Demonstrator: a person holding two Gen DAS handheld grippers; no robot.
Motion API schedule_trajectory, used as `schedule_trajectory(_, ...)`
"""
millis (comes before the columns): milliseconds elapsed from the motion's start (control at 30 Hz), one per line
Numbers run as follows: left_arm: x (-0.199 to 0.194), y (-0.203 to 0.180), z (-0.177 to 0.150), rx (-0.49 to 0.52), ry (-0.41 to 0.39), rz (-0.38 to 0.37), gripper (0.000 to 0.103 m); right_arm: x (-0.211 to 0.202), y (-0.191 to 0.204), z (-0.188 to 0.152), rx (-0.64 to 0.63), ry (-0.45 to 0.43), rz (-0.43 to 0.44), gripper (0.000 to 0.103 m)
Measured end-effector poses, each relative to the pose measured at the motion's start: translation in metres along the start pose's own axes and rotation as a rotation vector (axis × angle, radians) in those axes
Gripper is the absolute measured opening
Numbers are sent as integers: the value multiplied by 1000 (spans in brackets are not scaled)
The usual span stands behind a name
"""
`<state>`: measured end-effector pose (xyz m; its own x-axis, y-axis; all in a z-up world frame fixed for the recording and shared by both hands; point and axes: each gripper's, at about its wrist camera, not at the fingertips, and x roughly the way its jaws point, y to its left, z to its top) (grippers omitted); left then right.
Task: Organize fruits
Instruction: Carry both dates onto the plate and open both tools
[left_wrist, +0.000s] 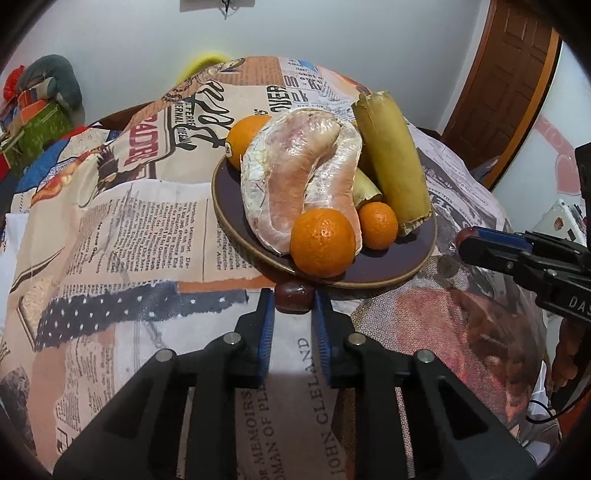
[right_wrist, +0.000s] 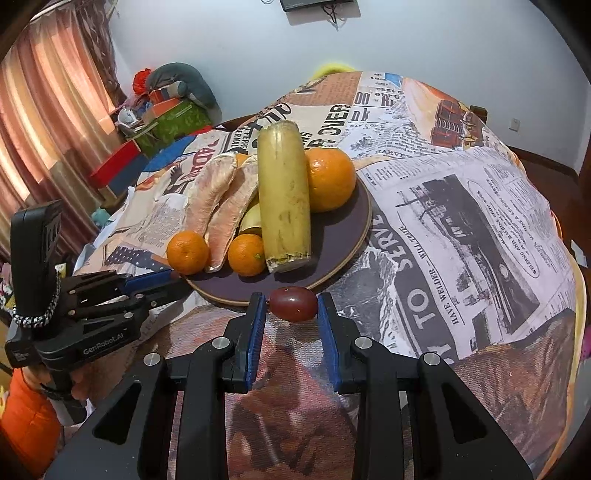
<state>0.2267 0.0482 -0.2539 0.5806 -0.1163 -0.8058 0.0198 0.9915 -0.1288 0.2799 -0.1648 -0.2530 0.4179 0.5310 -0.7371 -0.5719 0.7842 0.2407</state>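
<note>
A dark purple plate (left_wrist: 391, 266) (right_wrist: 343, 229) holds a peeled pomelo piece (left_wrist: 295, 170) (right_wrist: 218, 206), a yellow-green sugarcane section (left_wrist: 395, 162) (right_wrist: 284, 195), a large orange (left_wrist: 243, 138) (right_wrist: 330, 179) and two small tangerines (left_wrist: 321, 242) (left_wrist: 378, 225) (right_wrist: 187, 252) (right_wrist: 246, 254). My left gripper (left_wrist: 294, 301) is shut on a dark red jujube (left_wrist: 294, 297) just in front of the plate's near rim. My right gripper (right_wrist: 293, 304) is shut on a second red jujube (right_wrist: 293, 303) beside the plate's rim. The right gripper's tip shows in the left wrist view (left_wrist: 467, 240), holding its jujube.
A newspaper-print cloth (left_wrist: 147, 229) (right_wrist: 461, 229) covers the table. A clear plastic bag (left_wrist: 480, 317) lies on the cloth right of the plate. Boxes and cushions (right_wrist: 166, 107) sit against the far wall; curtains (right_wrist: 48, 110) hang at left.
</note>
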Motion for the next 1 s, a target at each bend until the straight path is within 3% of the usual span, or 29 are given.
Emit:
schedule_trajectory(167,-11,0,-3,0,-4,-8,20,-3,-3,1,6,-9,-3,26)
schedule_trajectory(500,-42,-9,20,8,-95,-42,20,-7,-9,15,3,-45,-20,27)
schedule_trajectory(1000,-15,-14,56,31,-103,-24,20,19,-22,39,-33,-42,-63,27)
